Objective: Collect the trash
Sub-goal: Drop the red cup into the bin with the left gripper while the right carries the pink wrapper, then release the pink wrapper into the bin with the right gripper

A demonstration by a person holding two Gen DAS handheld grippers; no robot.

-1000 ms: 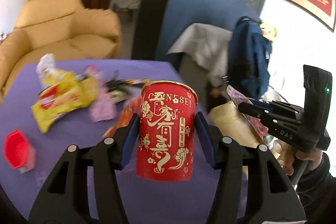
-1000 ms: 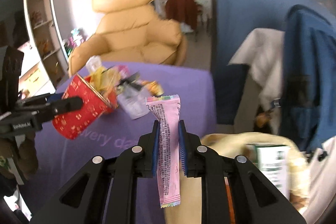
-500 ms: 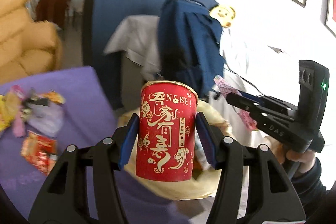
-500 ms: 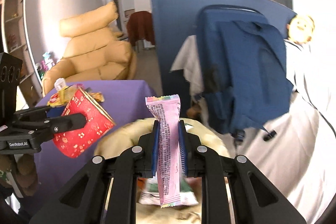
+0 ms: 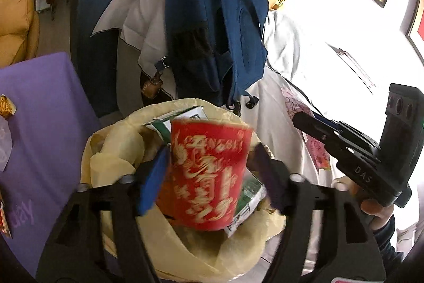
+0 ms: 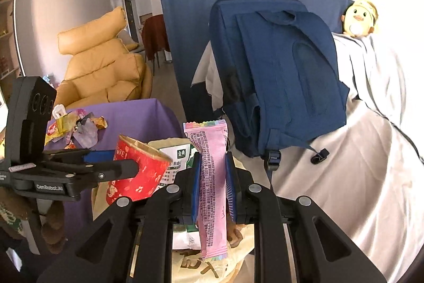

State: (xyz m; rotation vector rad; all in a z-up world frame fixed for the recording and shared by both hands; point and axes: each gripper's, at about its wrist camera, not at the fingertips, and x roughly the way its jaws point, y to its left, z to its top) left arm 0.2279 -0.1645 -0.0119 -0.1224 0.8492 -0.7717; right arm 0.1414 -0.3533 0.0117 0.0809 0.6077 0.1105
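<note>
A red paper cup (image 5: 209, 174) with gold lettering hangs blurred and tilted between the jaws of my left gripper (image 5: 212, 171). Those jaws are opening and stand wider than the cup, right above the yellow trash bag (image 5: 116, 150). A green-and-white carton (image 5: 182, 118) lies inside the bag. My right gripper (image 6: 212, 171) is shut on a long pink wrapper (image 6: 212, 203), held upright over the same bag (image 6: 201, 267). In the right wrist view the left gripper (image 6: 124, 166) and the cup (image 6: 137, 177) show at the left. The left wrist view shows the right gripper (image 5: 304, 123) at the right.
A blue backpack (image 6: 278, 76) leans on white-draped furniture (image 6: 357, 163) behind the bag. A yellow plush duck (image 6: 359, 17) sits above it. The purple table (image 5: 39, 110) at the left carries several wrappers (image 6: 76, 126). A yellow armchair (image 6: 106, 65) stands beyond.
Both grippers swung from the purple table over to the yellow trash bag. The left jaws have spread and the red cup has tipped and slid lower between them. The right grip is unchanged.
</note>
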